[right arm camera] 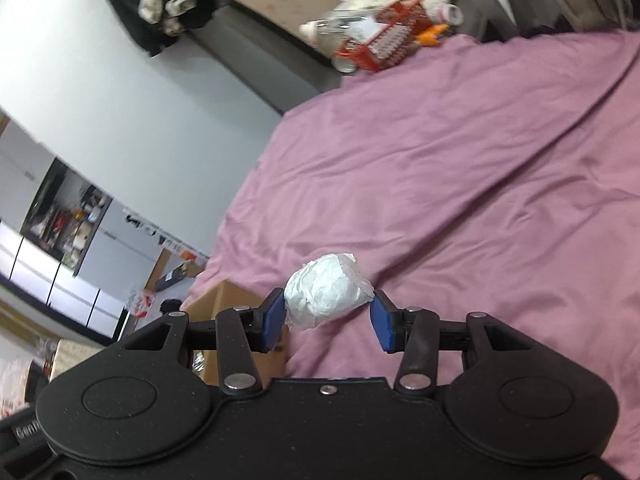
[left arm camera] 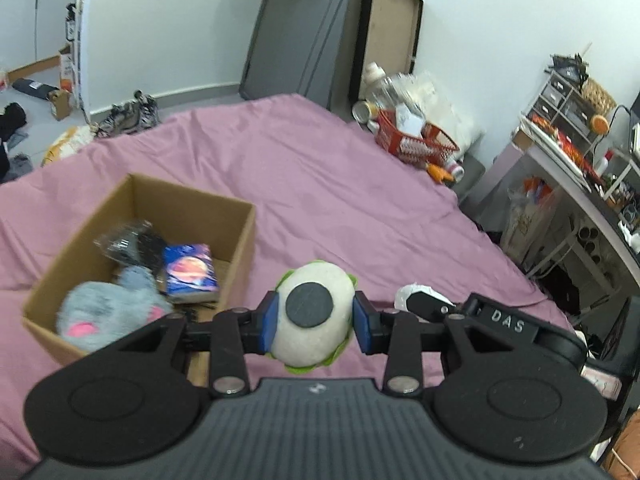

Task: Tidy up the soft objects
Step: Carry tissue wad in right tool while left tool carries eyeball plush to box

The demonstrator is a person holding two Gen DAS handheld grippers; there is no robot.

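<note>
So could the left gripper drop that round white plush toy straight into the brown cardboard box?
Probably yes. The left gripper clamps the round white plush toy, and the brown cardboard box sits open-topped beside it on the pink sheet, with nothing between.

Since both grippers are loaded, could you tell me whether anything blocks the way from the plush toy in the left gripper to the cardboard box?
Nothing visible does. The left gripper holds the round plush toy above the pink bedsheet; the cardboard box sits just left, top open, partly filled by a grey plush and a book.
</note>
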